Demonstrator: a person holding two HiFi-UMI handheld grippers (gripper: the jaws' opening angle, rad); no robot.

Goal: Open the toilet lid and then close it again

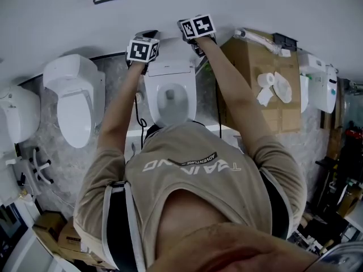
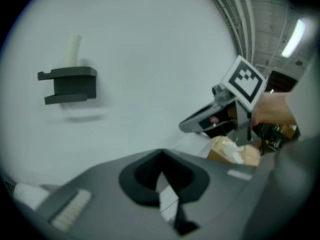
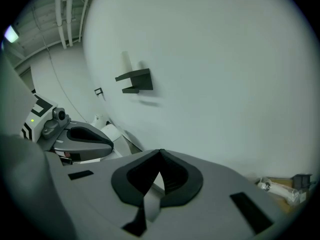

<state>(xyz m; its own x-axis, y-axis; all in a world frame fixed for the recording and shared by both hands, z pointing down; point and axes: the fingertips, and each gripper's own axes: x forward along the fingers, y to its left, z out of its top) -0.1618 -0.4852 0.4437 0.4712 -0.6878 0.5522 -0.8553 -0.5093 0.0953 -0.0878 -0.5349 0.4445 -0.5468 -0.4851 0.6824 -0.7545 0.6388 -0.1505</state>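
With the toilet lid (image 1: 170,68) seemingly standing up against the wall over the open bowl (image 1: 170,102), the left tool (image 2: 160,153) and right tool (image 3: 160,151), both pinched together empty, are hovering at its top edge, so closing is calling for slow, even pressure.

— Status of the left claw (image 2: 161,155)?
— My jaws meet at the tips, nothing gripped.
— Field ahead?
— White wall (image 2: 150,49), black bracket (image 2: 67,85) mounted on it; my right claw (image 2: 189,125) to the right.
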